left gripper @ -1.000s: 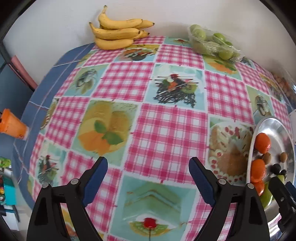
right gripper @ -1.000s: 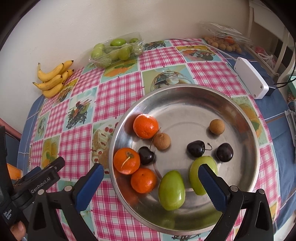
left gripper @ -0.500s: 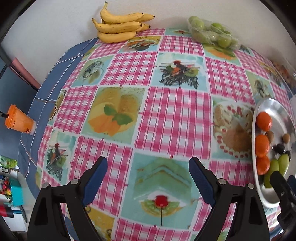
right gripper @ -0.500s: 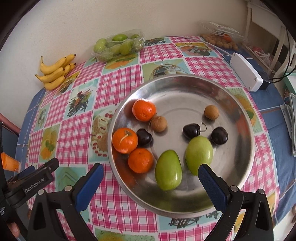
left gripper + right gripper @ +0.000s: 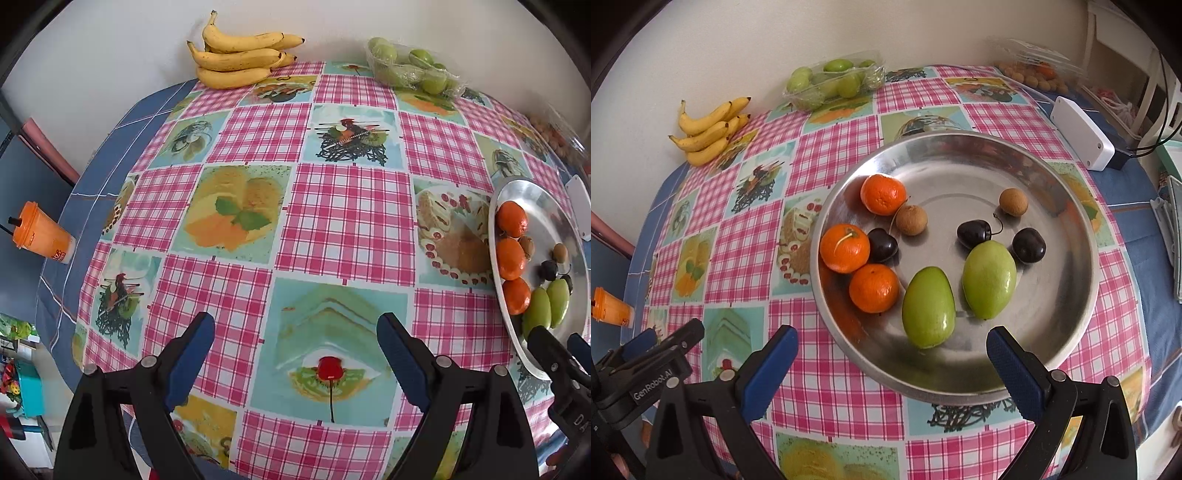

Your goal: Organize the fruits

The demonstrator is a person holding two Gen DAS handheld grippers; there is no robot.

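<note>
While both grippers gape empty, the left gripper (image 5: 646, 354) reads "GenRobot.AI" beside the right gripper (image 5: 892, 354).

Mixed fruits (image 5: 927, 308) loose in round steel tray (image 5: 960, 155)

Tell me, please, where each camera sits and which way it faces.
Left wrist: on the left tool, looking steeply down at bare tablecloth; bananas at the far edge, tray at the right; its own open fingers show, and the right tool's tip.
Right wrist: on the right tool, looking steeply down over the tray of fruit; its own open fingers show, and the left tool at lower left.
Shared: tray, bananas, bagged green fruit, orange cup.
</note>
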